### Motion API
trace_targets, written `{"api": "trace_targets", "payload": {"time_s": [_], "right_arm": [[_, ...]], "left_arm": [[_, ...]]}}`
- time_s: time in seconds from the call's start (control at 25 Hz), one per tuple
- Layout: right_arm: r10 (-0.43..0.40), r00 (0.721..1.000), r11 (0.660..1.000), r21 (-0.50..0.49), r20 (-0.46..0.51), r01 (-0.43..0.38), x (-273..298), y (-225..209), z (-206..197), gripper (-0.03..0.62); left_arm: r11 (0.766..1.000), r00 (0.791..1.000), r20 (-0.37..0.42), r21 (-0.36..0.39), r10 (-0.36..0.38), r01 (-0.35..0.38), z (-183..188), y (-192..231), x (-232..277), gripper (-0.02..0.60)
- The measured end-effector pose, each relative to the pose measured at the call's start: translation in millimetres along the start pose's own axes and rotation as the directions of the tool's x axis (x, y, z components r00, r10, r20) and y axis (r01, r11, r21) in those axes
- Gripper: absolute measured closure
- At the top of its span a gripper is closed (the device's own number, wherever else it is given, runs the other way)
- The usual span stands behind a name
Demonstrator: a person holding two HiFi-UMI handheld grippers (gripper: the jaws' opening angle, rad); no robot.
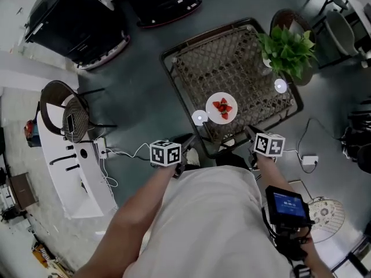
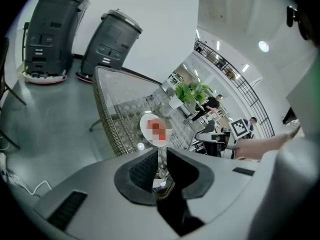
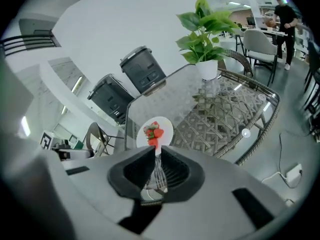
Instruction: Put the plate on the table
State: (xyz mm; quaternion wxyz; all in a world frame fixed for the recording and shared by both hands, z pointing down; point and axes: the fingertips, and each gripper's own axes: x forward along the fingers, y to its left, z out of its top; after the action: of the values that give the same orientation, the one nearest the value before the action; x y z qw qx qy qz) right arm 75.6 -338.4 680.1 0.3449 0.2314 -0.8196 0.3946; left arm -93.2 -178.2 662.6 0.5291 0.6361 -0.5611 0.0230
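**Condition.** The plate (image 1: 213,114) stood flat on the glass top of the wicker-framed bench (image 1: 174,91), in the near half and clear of the rim. It carried the strawberries (image 1: 223,105). By its position, the placing step appeared complete.

The left gripper (image 2: 161,154) and the right gripper (image 3: 157,151) were both held at the bench's near edge, apart from the plate and aimed toward it. On each, the fingers were closed to a narrow slit, with nothing gripped between them.

**Hazards.**

1. Forward travel of either gripper. Both pointed at the plate, so a push along that line would probably strike its near rim.
2. Low friction. The glass top looked smooth, so a struck plate would likely slide rather than stop. A slide away from the person would carry it toward the potted plant (image 1: 287,51) at the far right corner.
3. Loose load. The strawberries lay unrestrained and could roll off the plate if it were jolted or tipped.
4. Re-gripping. Closed fingers cannot take the rim. An approach made without opening them first would only shove the plate.

**Recommendation.** Draw both grippers back from the bench edge, not forward.
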Motion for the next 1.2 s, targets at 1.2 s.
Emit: {"api": "trace_targets", "payload": {"time_s": [1.2], "right_arm": [[0.184,0.891,0.978,-0.168,0.415,-0.124,-110,173,-35,0.589]], "left_arm": [[0.832,0.911,-0.092,0.377,-0.403,0.406,-14,-93,-79,0.525]]}}
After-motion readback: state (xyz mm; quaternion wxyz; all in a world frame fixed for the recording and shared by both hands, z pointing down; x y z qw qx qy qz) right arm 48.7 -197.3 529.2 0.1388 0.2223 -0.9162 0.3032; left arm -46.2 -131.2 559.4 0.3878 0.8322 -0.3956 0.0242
